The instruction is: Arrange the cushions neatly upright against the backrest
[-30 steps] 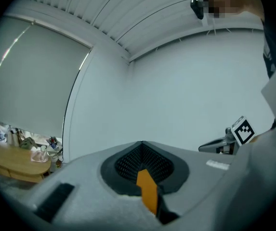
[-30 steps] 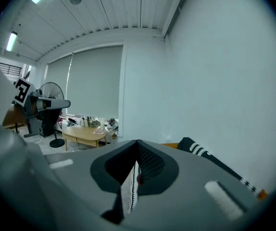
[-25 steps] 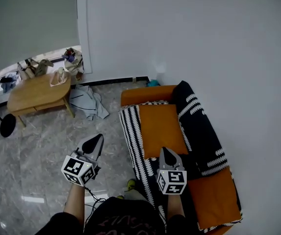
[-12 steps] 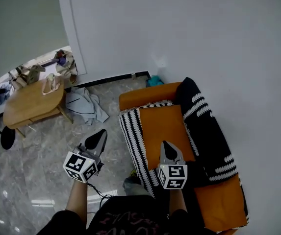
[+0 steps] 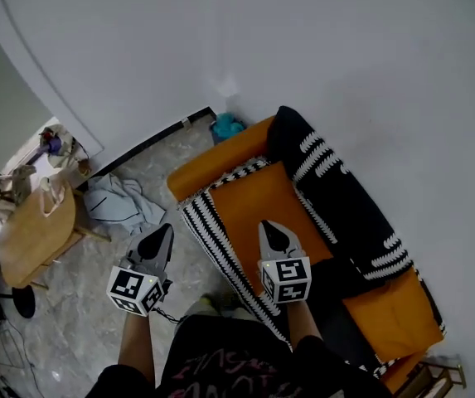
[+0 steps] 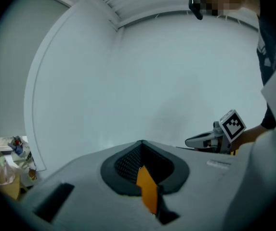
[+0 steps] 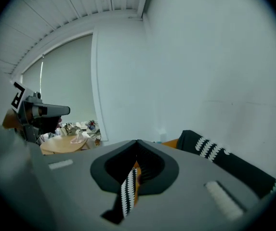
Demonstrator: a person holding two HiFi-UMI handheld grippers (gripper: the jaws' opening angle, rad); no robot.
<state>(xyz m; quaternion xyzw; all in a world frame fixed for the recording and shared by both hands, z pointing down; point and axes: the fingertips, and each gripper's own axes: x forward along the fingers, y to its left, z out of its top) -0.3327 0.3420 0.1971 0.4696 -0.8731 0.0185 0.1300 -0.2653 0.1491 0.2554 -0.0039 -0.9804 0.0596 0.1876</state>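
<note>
Hovering with jaws pressed together and empty, the right gripper (image 5: 272, 230) hangs above the flat orange fabric cushion (image 5: 254, 201) lying on the seat. The left gripper (image 5: 159, 237), likewise closed on nothing, is out over the floor. A long black cushion with white dashes (image 5: 336, 193) leans along the backrest. A likely risk is a pinch catching the black-and-white striped throw (image 5: 216, 239) underneath and dragging it. A one-corner grip could also let the orange cushion flop.
</note>
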